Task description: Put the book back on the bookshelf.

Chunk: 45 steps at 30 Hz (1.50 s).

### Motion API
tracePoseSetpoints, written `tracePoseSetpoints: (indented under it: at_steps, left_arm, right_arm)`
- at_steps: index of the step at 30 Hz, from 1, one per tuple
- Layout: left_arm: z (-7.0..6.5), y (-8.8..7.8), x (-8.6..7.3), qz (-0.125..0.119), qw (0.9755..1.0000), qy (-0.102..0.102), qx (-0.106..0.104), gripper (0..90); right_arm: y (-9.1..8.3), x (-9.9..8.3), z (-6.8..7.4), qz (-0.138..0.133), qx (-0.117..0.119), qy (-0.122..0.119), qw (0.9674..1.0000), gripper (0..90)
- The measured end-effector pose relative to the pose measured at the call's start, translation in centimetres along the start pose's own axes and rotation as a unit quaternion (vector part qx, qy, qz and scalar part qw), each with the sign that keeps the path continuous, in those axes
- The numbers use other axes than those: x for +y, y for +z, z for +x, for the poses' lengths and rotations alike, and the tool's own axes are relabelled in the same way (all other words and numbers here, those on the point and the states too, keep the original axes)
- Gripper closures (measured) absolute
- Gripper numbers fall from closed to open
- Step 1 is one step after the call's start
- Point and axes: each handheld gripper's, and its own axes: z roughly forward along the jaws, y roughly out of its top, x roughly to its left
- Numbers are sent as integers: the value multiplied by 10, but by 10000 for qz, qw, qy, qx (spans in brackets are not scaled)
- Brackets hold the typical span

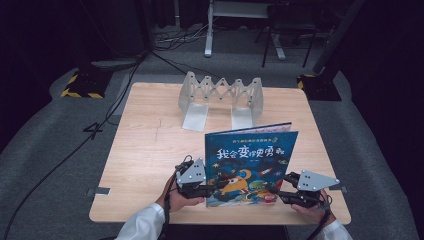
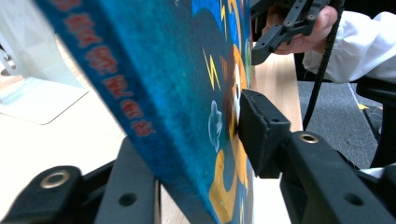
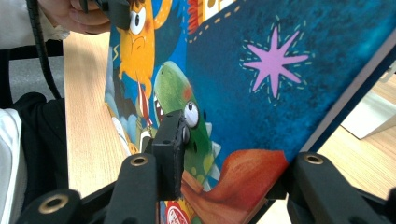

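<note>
A blue picture book (image 1: 250,160) with cartoon monsters on its cover stands tilted up off the wooden table (image 1: 145,150) near the front edge. My left gripper (image 1: 212,190) is shut on its lower left edge by the spine. In the left gripper view one pad (image 2: 257,135) presses on the cover of the book (image 2: 187,70) and the other jaw lies behind it. My right gripper (image 1: 274,192) is shut on the lower right corner. In the right gripper view its pad (image 3: 170,149) sits on the green monster on the book (image 3: 280,60).
A white accordion book rack (image 1: 221,97) with two flat feet stands at the back of the table, behind the book. One foot (image 2: 32,98) lies close in the left gripper view. Sleeved forearms come in from the table's front edge. Cables and stands lie on the floor beyond.
</note>
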Motion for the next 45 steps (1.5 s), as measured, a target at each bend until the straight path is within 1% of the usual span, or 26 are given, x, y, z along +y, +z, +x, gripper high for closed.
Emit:
tracePoseSetpoints:
  at_steps: [1,2,3,5,7,9,11,12,13,16,17,18,19,21,22,23,24,25,26,27,28,30,32,33,40,45]
  left_arm:
    - [-1,-1,0,-44,10000,-17,-36,657]
    - [-3,-1,0,-46,10000,-7,-17,666]
    - [-4,-1,1,-39,10000,49,6,671]
    - [-6,-1,1,-48,10000,61,-26,687]
    - [-7,0,2,-52,9999,106,-23,701]
    - [-7,1,2,-82,9999,88,-26,723]
    - [-8,1,2,-108,9999,84,-44,735]
    - [-8,2,2,-111,9999,120,-51,747]
    - [-8,2,3,-103,9998,153,-61,756]
    - [-9,3,3,-104,9998,163,-68,773]
    - [-8,4,3,-118,9998,162,-61,776]
    - [-8,5,4,-119,9998,158,-47,778]
    - [-7,5,4,-114,9998,171,-15,778]
    - [-7,7,4,-126,9998,173,27,781]
    - [-6,7,5,-128,9997,207,54,782]
    - [-5,8,5,-135,9996,232,52,783]
    - [-4,9,6,-140,9996,246,65,786]
    - [-4,10,6,-161,9995,255,72,790]
    - [-4,12,7,-198,9994,279,78,793]
    - [-3,13,7,-245,9993,283,99,797]
    - [-3,13,8,-276,9992,253,123,801]
    - [0,14,7,-340,9991,206,116,804]
    - [2,14,7,-395,9990,176,102,805]
    - [5,15,7,-484,9988,82,81,802]
    - [7,16,9,-612,9981,83,15,802]
    - [7,15,9,-725,9973,37,53,795]
  right_arm:
    - [-1,0,1,10,-25,-32,10000,588]
    - [-2,-1,1,15,-74,-51,10000,586]
    - [-4,-2,2,33,-102,-48,9999,585]
    - [-8,-5,2,58,-158,-14,9999,572]
    - [-13,-8,1,52,-181,34,9998,551]
    - [-17,-10,-1,72,-231,79,9997,529]
    - [-21,-10,-3,119,-340,32,9993,523]
    - [-23,-10,-4,113,-371,44,9992,516]
    - [-26,-11,-6,88,-420,82,9990,511]
    - [-31,-14,-13,85,-657,378,9971,425]
    - [-32,-14,-15,63,-688,468,9965,393]
    - [-30,-14,-19,20,-675,627,9957,374]
    - [-29,-14,-21,19,-674,708,9952,361]
    - [-18,-11,-24,89,-590,812,9949,340]
    - [-14,-11,-25,154,-608,830,9946,331]
    - [-8,-10,-26,242,-612,842,9943,333]
    - [0,-11,-27,354,-558,849,9942,362]
    - [4,-11,-27,404,-571,837,9940,390]
    - [10,-12,-26,454,-599,801,9939,397]
    - [14,-12,-25,511,-693,743,9935,399]
    - [17,-12,-24,534,-884,657,9925,427]
    - [16,-13,-27,488,-876,759,9921,456]
    - [15,-14,-27,478,-856,774,9922,467]
    - [14,-16,-28,422,-849,773,9925,489]
    - [16,-18,-29,341,-813,745,9933,493]
    - [18,-19,-30,281,-770,779,9936,493]
